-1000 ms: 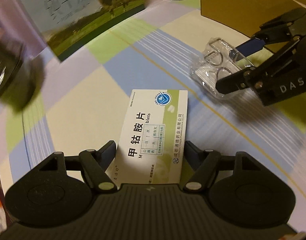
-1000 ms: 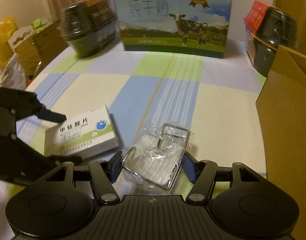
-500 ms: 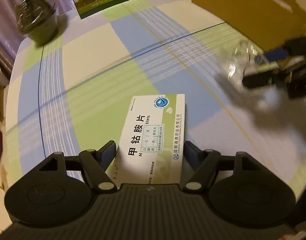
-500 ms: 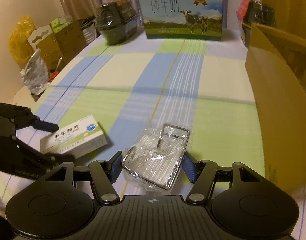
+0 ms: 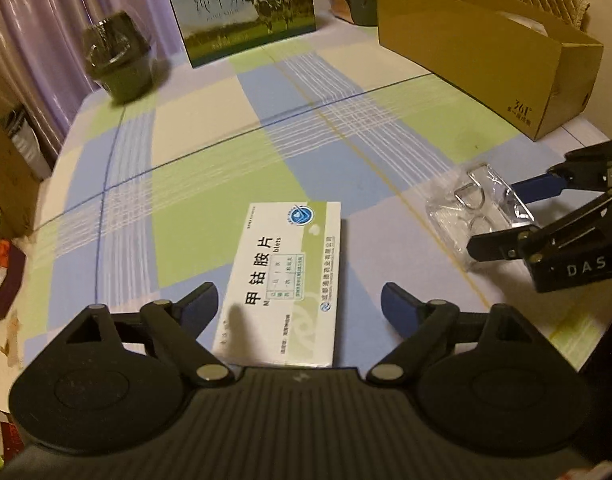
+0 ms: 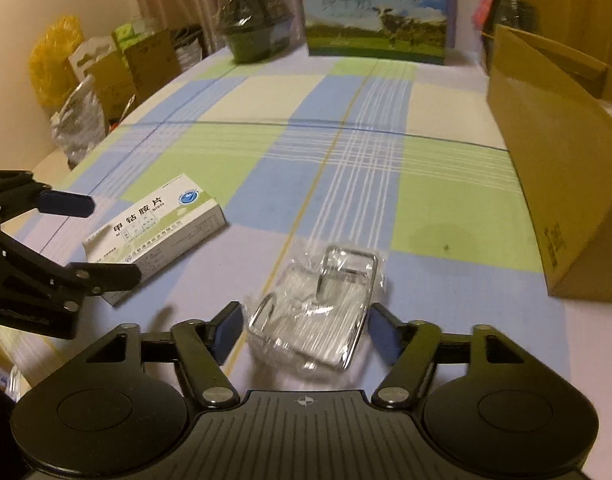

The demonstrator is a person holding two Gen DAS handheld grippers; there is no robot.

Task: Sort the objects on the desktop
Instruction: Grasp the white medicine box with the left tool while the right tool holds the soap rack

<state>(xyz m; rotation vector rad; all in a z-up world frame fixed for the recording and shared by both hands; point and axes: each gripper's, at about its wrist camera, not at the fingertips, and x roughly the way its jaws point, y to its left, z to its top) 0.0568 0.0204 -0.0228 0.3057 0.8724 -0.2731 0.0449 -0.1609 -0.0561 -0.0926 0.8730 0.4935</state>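
Medicine box: a white and green carton (image 5: 284, 280) lying flat on the surface, between the fingers of the left hand-held gripper and reaching forward past their tips; also seen from the right wrist view (image 6: 154, 236), where it lies off to the left of the right hand-held gripper.
Left hand-held gripper: (image 5: 300, 302) spread wide, a clear gap between each blue pad and the box's long sides; it grips nothing.
Wrapped metal piece: a shiny wire-frame item in clear plastic (image 6: 318, 312) lying on the surface between the fingers of the right hand-held gripper; from the left wrist view (image 5: 478, 210) it sits to the right of the left hand-held gripper.
Right hand-held gripper: (image 6: 304, 332) fingers apart, close beside the wrapper on both sides; whether the pads touch the plastic I cannot tell, and it does not clamp.
Surface: a checked cloth in blue, green and cream (image 6: 346, 152) carries both items.
Cardboard box: an open brown box (image 6: 554, 168) stands ahead and to the right of the right hand-held gripper, well apart from the wrapped piece.
Milk carton: a tall box with a cow picture (image 5: 242, 8) stands far ahead of both hand-held grippers.
Dark container: (image 5: 120, 60) far ahead and left of the left hand-held gripper, beside the milk carton.
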